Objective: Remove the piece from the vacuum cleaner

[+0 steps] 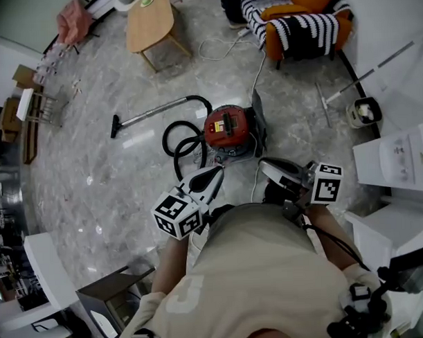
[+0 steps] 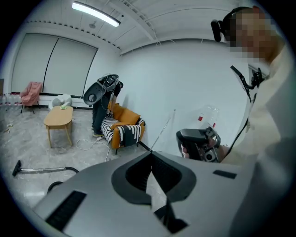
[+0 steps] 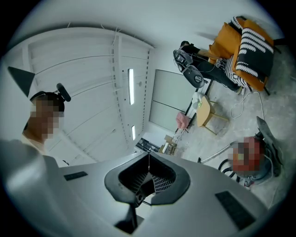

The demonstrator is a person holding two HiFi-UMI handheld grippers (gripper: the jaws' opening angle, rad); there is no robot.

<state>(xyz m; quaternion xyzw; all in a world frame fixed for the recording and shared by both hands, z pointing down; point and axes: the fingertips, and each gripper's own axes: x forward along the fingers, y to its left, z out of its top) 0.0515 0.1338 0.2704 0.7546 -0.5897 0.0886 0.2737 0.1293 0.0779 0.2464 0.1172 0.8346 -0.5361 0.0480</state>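
Two grippers show low in the middle of the head view, and both are clenched with nothing in them. At 12 o'clock from them the vacuum cleaner (image 1: 227, 126) stands on the grey floor (image 1: 93, 162), near both tips but apart from them. It has a round red body with a black part on top and a dark grey base. Its black hose (image 1: 177, 142) lies in loops at 9 o'clock of the body. A metal tube (image 1: 154, 111) runs from there toward 10 o'clock and ends in a black nozzle (image 1: 115, 125). Which piece is to come off I cannot tell. The left gripper (image 1: 219, 171) and the right gripper (image 1: 262, 163) touch no part of it. At 3 o'clock of the vacuum cleaner a small bucket (image 1: 351, 114) stands beside a long mop stick (image 1: 374, 69). Something pale lies in the bucket, but I cannot tell what it is.

In the left gripper view, the left gripper (image 2: 151, 154) has its jaws closed tip to tip and empty. The tube (image 2: 44, 170) and the nozzle (image 2: 17, 167) lie at 8 o'clock, and the red body is hidden. A wooden table (image 2: 58, 119) at 9 o'clock carries a small green thing (image 2: 63, 107).

In the right gripper view, the right gripper (image 3: 149, 155) also has its jaws pressed together with nothing between them. The vacuum cleaner (image 3: 253, 162) lies at 4 o'clock on the floor, its red body blurred.
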